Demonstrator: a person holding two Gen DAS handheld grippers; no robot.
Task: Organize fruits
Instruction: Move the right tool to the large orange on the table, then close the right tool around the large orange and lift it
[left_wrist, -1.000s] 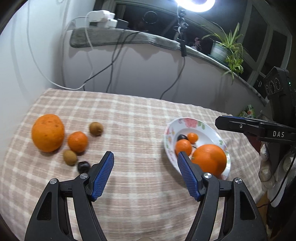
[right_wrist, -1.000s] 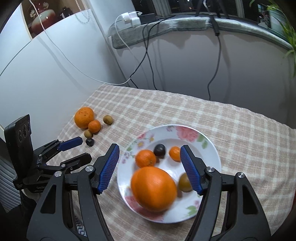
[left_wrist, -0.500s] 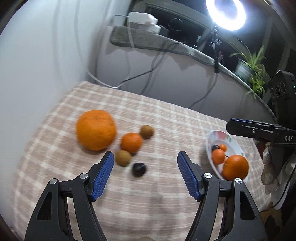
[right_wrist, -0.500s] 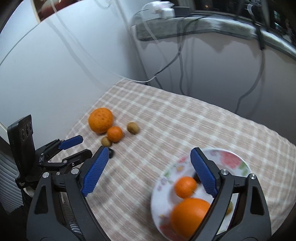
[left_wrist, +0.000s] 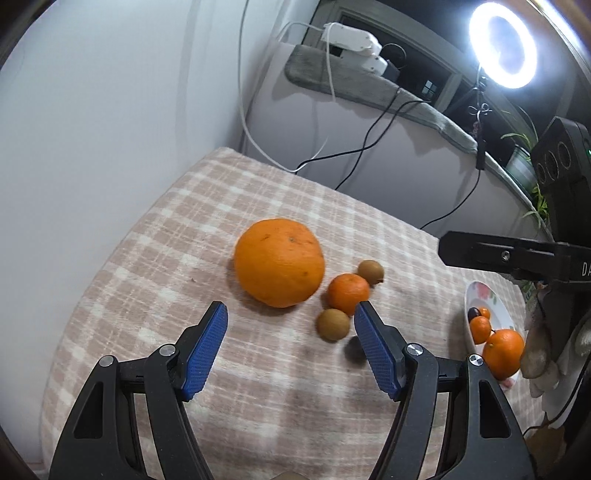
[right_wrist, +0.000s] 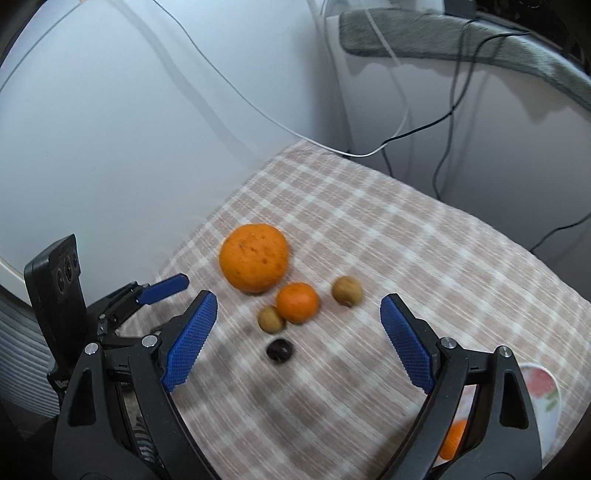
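Observation:
A large orange (left_wrist: 279, 262) lies on the checked cloth (left_wrist: 184, 229), just beyond my left gripper (left_wrist: 290, 314), which is open with nothing between its blue pads. To the orange's right sit a tangerine (left_wrist: 348, 292) and two small brown fruits (left_wrist: 333, 324), (left_wrist: 370, 272). In the right wrist view the same orange (right_wrist: 253, 257), tangerine (right_wrist: 297, 302), brown fruits (right_wrist: 270, 319), (right_wrist: 347, 291) and a dark round fruit (right_wrist: 280, 350) lie ahead of my right gripper (right_wrist: 298, 306). It hangs wide open above the cloth, touching none of them.
A flowered plate (left_wrist: 491, 299) at the right holds an orange (left_wrist: 503, 353), smaller tangerines and a dark fruit. The right tool's black finger (left_wrist: 491, 253) reaches in above it. White walls border the table's left and back; cables hang over its far edge.
Both views have swung left, from the plate to the loose fruits. The right jaws have spread wider. The big orange that lay between them lies on the plate.

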